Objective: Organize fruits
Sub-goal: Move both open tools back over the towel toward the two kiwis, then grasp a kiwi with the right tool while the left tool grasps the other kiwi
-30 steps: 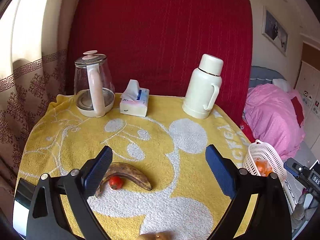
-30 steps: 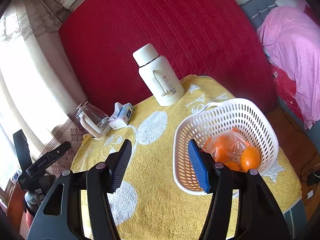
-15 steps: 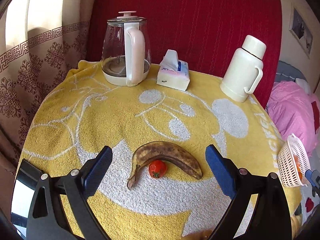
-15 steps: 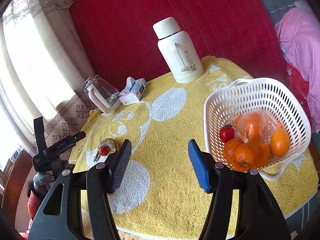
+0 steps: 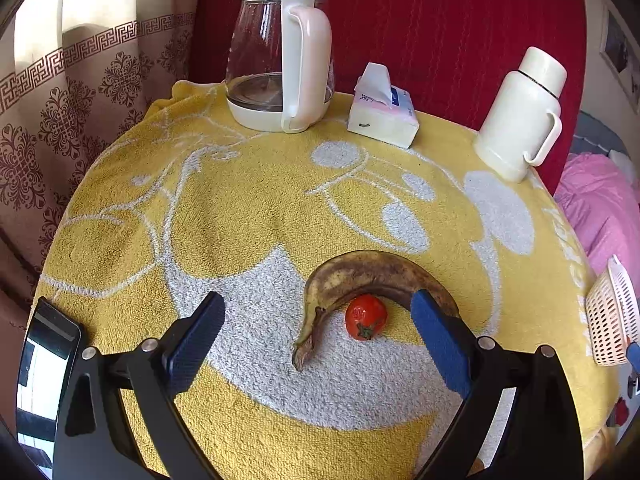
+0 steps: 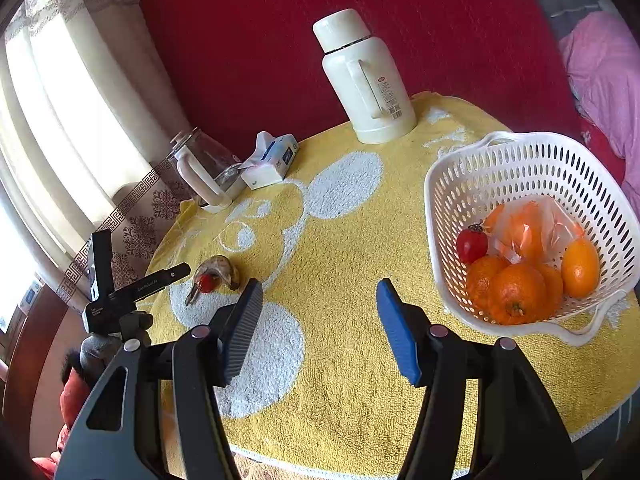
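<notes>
A brown overripe banana point(image 5: 372, 274) curves around a small red tomato point(image 5: 366, 317) on the yellow towel. My left gripper point(image 5: 316, 300) is open just above them. The tomato and the banana's stem end lie between its blue pads, with no pad touching either; the right pad hides the banana's tip. In the right wrist view, the white basket point(image 6: 440, 176) holds several oranges point(image 6: 516, 292), a red tomato point(image 6: 472, 242) and a clear bag of orange fruit point(image 6: 532, 224). My right gripper point(image 6: 320, 286) is open and empty, left of the basket. The banana point(image 6: 220, 266) shows far left.
Along the towel's far edge stand a glass kettle point(image 5: 280, 60), a tissue pack point(image 5: 380, 116) and a cream thermos point(image 5: 520, 116), with a red backrest behind them. The basket's edge point(image 5: 608, 312) peeks in at the right. A curtain hangs on the left, and pink bedding lies on the right.
My left gripper has sunk and closed in on the banana and tomato, which now sit between its fingers. The right gripper drew back leftward from the basket, where a tomato now shows.
</notes>
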`<state>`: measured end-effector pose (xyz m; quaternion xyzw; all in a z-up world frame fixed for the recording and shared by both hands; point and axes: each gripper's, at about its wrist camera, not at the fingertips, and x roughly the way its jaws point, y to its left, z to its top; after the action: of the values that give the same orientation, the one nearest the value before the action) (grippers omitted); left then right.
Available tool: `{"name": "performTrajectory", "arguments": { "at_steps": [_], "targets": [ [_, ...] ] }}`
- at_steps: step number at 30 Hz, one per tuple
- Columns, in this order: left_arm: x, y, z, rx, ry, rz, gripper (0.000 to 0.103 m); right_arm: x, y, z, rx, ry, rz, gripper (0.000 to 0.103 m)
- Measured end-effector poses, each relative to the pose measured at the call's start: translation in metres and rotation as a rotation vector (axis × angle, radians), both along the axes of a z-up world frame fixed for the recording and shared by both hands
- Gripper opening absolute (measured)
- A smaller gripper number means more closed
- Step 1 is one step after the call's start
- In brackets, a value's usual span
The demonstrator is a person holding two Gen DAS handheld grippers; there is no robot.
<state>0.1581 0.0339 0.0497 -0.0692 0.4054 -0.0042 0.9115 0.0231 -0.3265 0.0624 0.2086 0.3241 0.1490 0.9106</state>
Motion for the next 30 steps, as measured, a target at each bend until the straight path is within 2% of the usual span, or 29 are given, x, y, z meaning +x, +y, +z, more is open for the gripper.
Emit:
{"name": "performTrajectory", "arguments": {
  "at_steps": [7,20,24,26,30],
  "targets": [
    [-0.007,0.013,-0.008,-0.05,0.006,0.028,0.093,0.0,0.029,-0.01,-0.019,0.031,0.08,0.061],
    [-0.043,0.03,-0.007,-0.107,-0.023,0.007,0.093,0.007,0.133,-0.032,-0.052,0.127,0.353,0.061],
    [-0.051,0.03,-0.005,-0.112,-0.034,-0.012,0.093,0.012,0.159,-0.039,-0.095,0.15,0.401,0.058],
    [-0.054,0.029,-0.004,-0.116,-0.041,-0.02,0.093,0.016,0.167,-0.043,-0.114,0.163,0.415,0.051],
    [-0.057,0.025,-0.001,-0.117,-0.049,-0.04,0.093,0.023,0.181,-0.05,-0.147,0.184,0.43,0.046]
  ]
}}
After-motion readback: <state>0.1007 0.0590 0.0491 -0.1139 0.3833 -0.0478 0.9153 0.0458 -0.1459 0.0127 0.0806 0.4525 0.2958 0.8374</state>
